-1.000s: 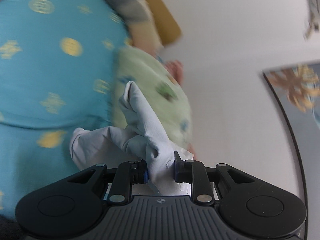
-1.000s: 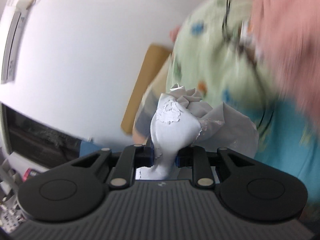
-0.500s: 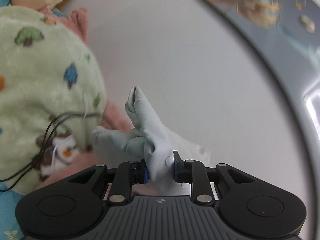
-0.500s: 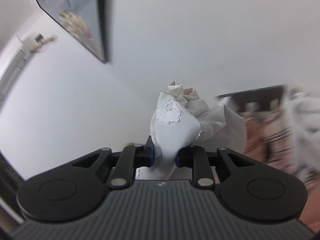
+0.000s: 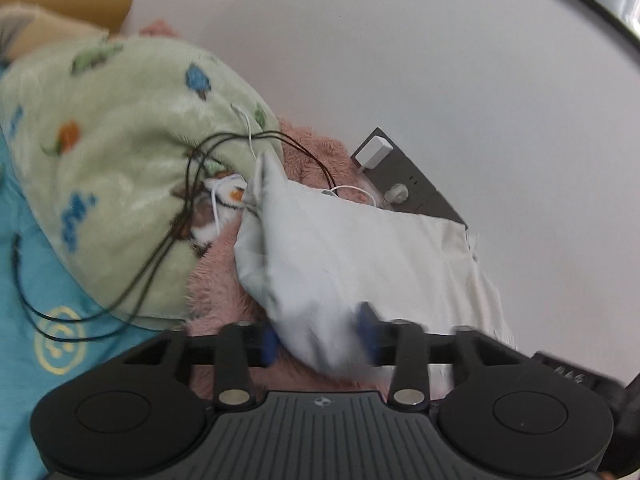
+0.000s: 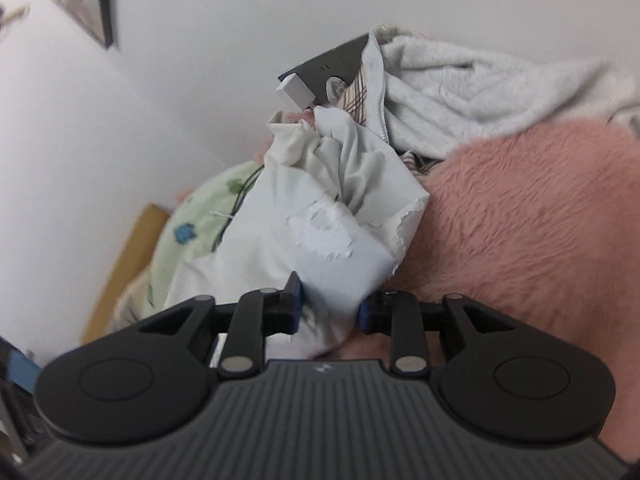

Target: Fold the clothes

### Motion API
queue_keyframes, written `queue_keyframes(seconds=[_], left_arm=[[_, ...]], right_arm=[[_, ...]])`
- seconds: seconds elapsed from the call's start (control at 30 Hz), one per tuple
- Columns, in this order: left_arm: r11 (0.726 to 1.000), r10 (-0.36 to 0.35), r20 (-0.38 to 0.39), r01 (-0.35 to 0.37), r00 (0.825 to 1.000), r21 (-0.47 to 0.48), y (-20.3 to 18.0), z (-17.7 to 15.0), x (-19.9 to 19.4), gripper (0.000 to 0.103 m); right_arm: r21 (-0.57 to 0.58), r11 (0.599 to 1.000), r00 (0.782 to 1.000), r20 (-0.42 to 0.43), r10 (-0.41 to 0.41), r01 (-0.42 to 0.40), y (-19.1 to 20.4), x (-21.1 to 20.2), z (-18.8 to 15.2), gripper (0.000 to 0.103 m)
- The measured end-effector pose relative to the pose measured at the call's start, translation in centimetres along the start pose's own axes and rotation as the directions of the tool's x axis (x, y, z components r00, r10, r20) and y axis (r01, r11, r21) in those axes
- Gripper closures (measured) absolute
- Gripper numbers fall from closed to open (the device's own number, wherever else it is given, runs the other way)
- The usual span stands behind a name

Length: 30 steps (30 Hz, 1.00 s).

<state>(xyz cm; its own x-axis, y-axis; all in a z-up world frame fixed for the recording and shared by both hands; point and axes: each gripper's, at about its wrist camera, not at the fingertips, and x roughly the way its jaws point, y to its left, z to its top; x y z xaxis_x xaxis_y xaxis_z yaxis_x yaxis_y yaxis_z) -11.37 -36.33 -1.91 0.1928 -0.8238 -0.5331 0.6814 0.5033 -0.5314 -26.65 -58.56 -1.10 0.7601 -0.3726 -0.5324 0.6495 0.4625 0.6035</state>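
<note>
White wall fills the background, and below it a bed is heaped with soft things: a fluffy pink blanket (image 6: 532,216), a pale green fleece blanket with small animal prints (image 5: 120,152), a turquoise sheet with yellow emblems (image 5: 28,300), and a grey-white fleece garment (image 6: 480,88) near a grey power strip (image 5: 416,180) against the wall.

The pale grey-white cloth garment (image 5: 360,248) lies on the pink blanket near the wall side of the bed, bunched rather than flat. The left gripper (image 5: 318,338) has its jaws apart, with a blurred end of the garment loose between them. The right gripper (image 6: 329,304) also stands parted, with cloth bulging in the gap.

This looks like the laying-down step, with both ends being let go. Seen from the left wrist, the garment's long axis runs away from the gripper toward the power strip, one pointed corner toward the black cables (image 5: 172,240). Next it probably needs regrasping at the corners and spreading flat, clear of the cables.
</note>
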Motion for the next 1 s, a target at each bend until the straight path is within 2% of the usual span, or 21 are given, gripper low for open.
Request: queue_keyframes(seconds=[0.03, 0.1, 0.13, 0.2, 0.3, 0.53, 0.67, 0.8, 1.0], left_arm=[[1.000, -0.001, 0.004, 0.001, 1.000, 0.020, -0.6, 0.1, -0.9, 0.025], [0.997, 0.010, 0.051, -0.014, 0.999, 0.079, -2.0, 0.1, -3.2, 0.011], [0.994, 0.015, 0.077, -0.023, 0.997, 0.109, -2.7, 0.1, -4.3, 0.004], [0.985, 0.022, 0.129, -0.044, 0.991, 0.169, -4.1, 0.0, -6.6, 0.001], [0.969, 0.048, 0.179, -0.089, 0.983, 0.231, -5.8, -0.6, -10.1, 0.001], [0.923, 0.119, 0.314, -0.222, 0.942, 0.313, -8.5, -4.7, -18.4, 0.000], [0.915, 0.129, 0.372, -0.255, 0.919, 0.312, -8.5, -7.7, -22.6, 0.000], [0.898, 0.150, 0.438, -0.307, 0.887, 0.315, -8.4, -10.6, -25.9, 0.000], [0.906, 0.141, 0.487, -0.311, 0.862, 0.287, -7.9, -13.8, -28.2, 0.000]], right_arm=[[-0.039, 0.999, 1.000, 0.002, -0.003, 0.003, 0.6, -0.9, 0.2, 0.045], [-0.121, 0.993, 1.000, 0.016, 0.012, -0.010, 1.8, -3.0, 0.4, 0.023], [-0.167, 0.986, 0.999, 0.030, 0.021, -0.016, 2.6, -4.0, 0.5, 0.019], [-0.262, 0.965, 0.997, 0.070, 0.036, -0.017, 4.1, -6.2, 0.3, 0.020], [-0.360, 0.933, 0.990, 0.122, 0.066, -0.018, 5.8, -9.4, -0.4, 0.020], [-0.471, 0.882, 0.979, 0.162, 0.125, -0.034, 7.6, -15.0, -3.4, 0.020], [-0.523, 0.851, 0.973, 0.174, 0.154, -0.041, 8.1, -17.4, -6.0, 0.020], [-0.556, 0.830, 0.964, 0.196, 0.178, -0.040, 8.4, -19.3, -8.4, 0.020], [-0.591, 0.806, 0.960, 0.202, 0.196, -0.040, 8.4, -20.3, -10.9, 0.020]])
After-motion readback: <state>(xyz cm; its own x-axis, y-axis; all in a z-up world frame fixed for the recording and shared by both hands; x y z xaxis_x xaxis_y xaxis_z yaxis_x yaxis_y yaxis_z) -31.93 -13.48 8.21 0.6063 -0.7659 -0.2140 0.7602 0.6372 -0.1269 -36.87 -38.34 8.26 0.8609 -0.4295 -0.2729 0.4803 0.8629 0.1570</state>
